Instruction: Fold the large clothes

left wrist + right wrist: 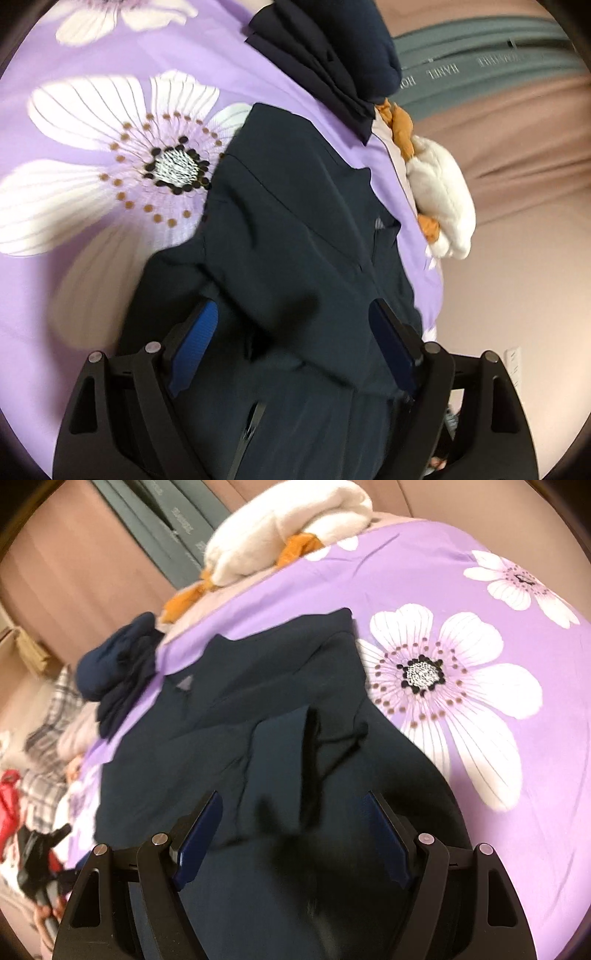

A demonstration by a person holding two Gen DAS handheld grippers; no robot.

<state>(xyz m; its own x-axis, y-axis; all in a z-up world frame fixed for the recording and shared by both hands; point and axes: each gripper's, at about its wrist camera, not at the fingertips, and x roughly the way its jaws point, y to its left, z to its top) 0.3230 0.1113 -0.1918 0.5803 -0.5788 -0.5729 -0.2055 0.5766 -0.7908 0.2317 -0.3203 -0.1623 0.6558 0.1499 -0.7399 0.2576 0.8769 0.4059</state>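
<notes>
A dark navy garment [295, 229] is lying spread and partly folded on a bed covered by a purple bedspread [92, 48] printed with large white flowers. It is sitting close to one edge of the bed. Along that edge, a bundle of darker navy clothes [332, 62] is resting just beyond the garment, and a white and orange plush toy [439, 195] is lying further along.

The left gripper [295, 343] is hovering over the garment with its blue-padded jaws standing wide apart, pressing on nothing. The right gripper [291, 834] is likewise hanging above the dark cloth, jaws spread and gripping nothing. Both views are blurred near the fingers.
</notes>
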